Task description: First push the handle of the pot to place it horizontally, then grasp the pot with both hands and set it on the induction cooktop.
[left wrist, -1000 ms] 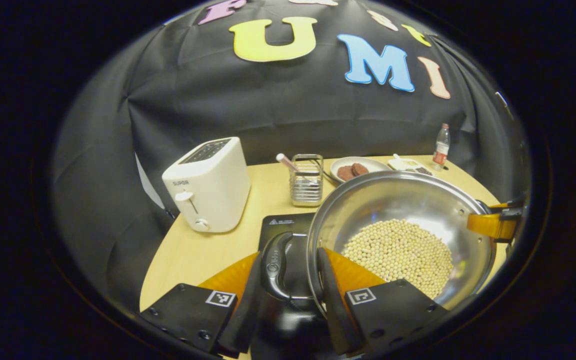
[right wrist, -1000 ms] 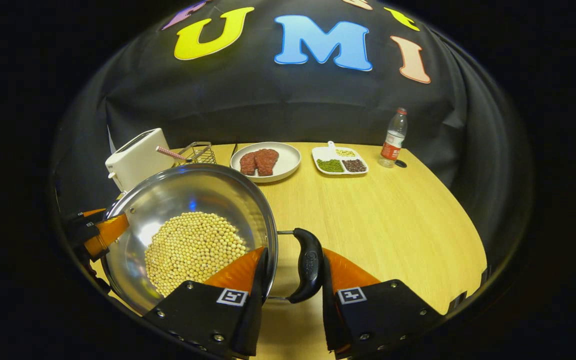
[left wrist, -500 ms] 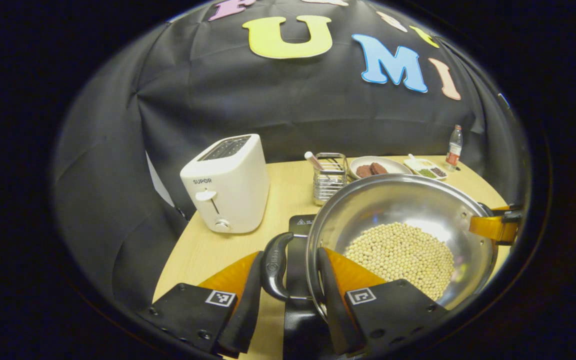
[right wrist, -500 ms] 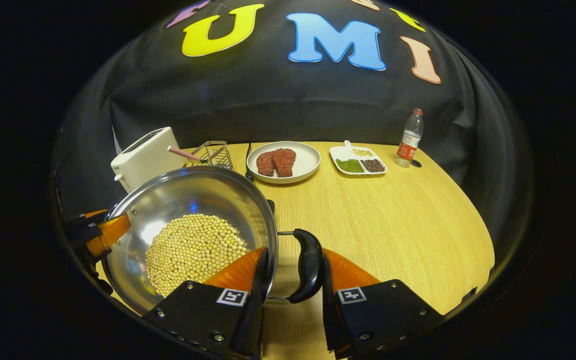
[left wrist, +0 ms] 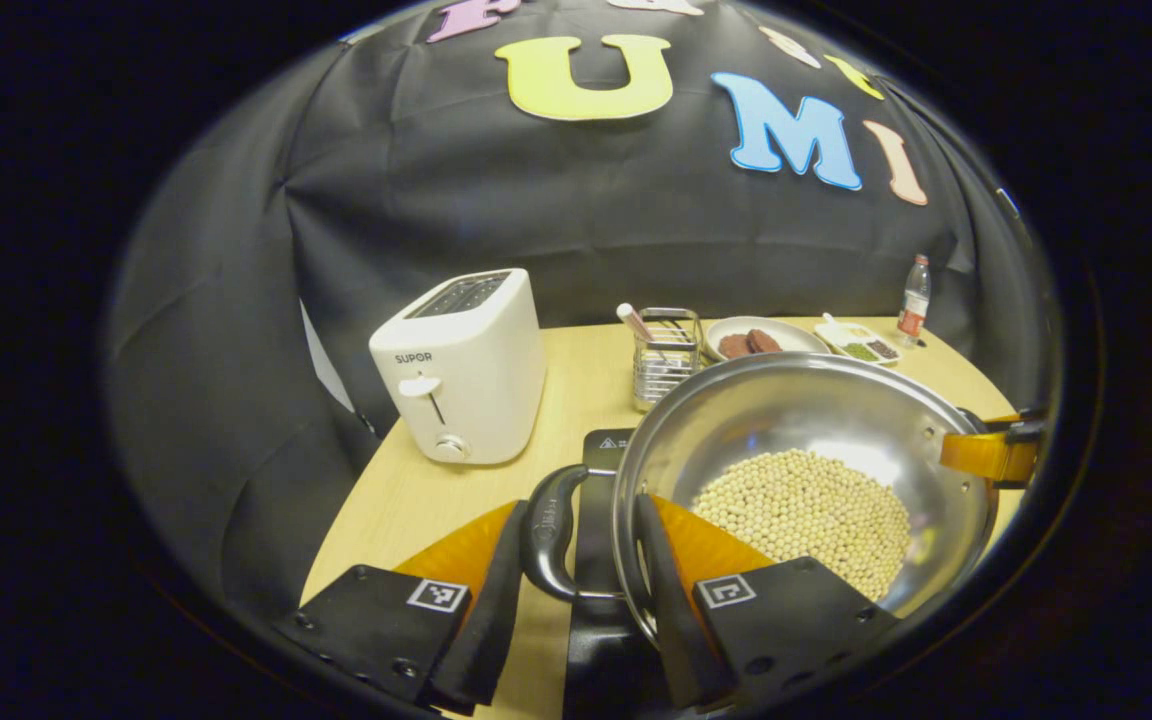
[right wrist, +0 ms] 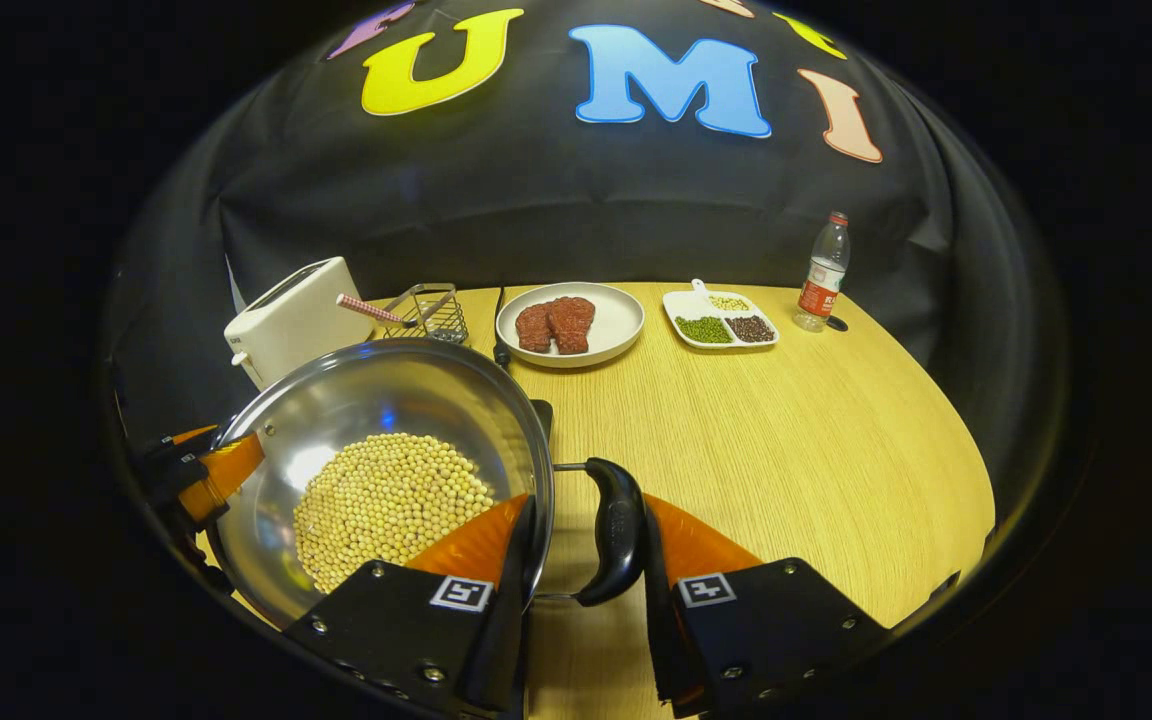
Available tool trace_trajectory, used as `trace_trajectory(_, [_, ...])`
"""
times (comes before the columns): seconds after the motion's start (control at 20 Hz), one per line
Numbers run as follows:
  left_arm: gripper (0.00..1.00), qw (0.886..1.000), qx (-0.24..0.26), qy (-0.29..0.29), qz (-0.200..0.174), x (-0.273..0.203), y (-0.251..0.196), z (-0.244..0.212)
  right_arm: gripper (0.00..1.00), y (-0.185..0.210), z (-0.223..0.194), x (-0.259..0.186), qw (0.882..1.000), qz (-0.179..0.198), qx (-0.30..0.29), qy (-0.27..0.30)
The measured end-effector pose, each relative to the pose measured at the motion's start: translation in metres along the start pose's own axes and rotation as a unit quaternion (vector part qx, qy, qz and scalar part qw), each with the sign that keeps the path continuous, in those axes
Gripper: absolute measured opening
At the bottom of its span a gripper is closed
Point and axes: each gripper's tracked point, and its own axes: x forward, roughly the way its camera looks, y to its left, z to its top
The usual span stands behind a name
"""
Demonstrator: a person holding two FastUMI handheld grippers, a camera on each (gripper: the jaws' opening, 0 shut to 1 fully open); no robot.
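Observation:
A steel pot (left wrist: 806,420) (right wrist: 386,400) with a bed of soybeans (left wrist: 806,505) (right wrist: 391,505) is gripped from both sides. My left gripper (left wrist: 578,510) is shut on its black loop handle (left wrist: 548,530), one finger outside the loop and one inside the rim. My right gripper (right wrist: 588,505) is shut the same way on the opposite loop handle (right wrist: 619,530). Each gripper also appears at the pot's far rim in the other's view: the right gripper (left wrist: 986,452), the left gripper (right wrist: 206,475). The black induction cooktop (left wrist: 601,470) (right wrist: 541,415) lies under the pot's left part; whether they touch is hidden.
A white toaster (left wrist: 461,365) (right wrist: 296,320) stands at the table's left. Behind the pot is a wire holder (left wrist: 666,360). A plate of meat (right wrist: 569,322), a divided dish (right wrist: 721,320) and a bottle (right wrist: 824,272) line the far edge. Bare wood spreads right of the pot.
Both grippers have carried the pot a little to the left; the toaster, plate and bottle have slid right in both views. Both grips on the handles are unchanged.

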Motion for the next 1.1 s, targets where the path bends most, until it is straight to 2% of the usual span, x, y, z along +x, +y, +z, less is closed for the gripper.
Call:
trace_trajectory(0.05, [0.72,1.000,-0.001,0.000,0.002,-0.001,0.000,-0.001,0.53,0.000,0.000,-0.001,1.000,0.002,0.000,0.000])
trace_trajectory(0.1, [0.71,1.000,0.000,-0.002,0.011,-0.001,0.003,-0.001,0.54,0.001,0.000,0.000,1.000,0.005,-0.001,0.002])
trace_trajectory(0.15, [0.72,1.000,0.007,-0.009,0.018,-0.003,0.004,0.002,0.51,0.002,0.001,-0.002,1.000,0.009,-0.005,-0.003])
trace_trajectory(0.2, [0.82,0.999,0.015,-0.019,0.028,-0.005,0.007,0.007,0.62,-0.002,0.008,-0.006,1.000,0.005,-0.013,-0.014])
trace_trajectory(0.25, [0.92,0.999,0.022,-0.031,0.032,-0.009,0.008,0.015,0.64,-0.005,0.014,-0.011,0.999,0.005,-0.017,-0.029])
trace_trajectory(0.3, [0.99,0.998,0.025,-0.042,0.038,-0.011,0.007,0.022,0.82,-0.008,0.022,-0.016,0.999,0.006,-0.019,-0.046])
trace_trajectory(0.4, [0.99,0.996,0.026,-0.063,0.052,-0.022,0.006,0.036,1.00,-0.017,0.032,-0.024,0.997,0.012,-0.017,-0.072])
trace_trajectory(0.65, [0.98,0.993,0.006,-0.097,0.062,-0.052,-0.031,0.064,1.00,-0.063,0.053,-0.050,0.994,0.007,-0.024,-0.107])
trace_trajectory(1.1, [1.00,0.988,-0.004,-0.152,0.020,-0.104,-0.178,0.114,1.00,-0.168,0.070,-0.105,0.987,-0.014,-0.044,-0.157])
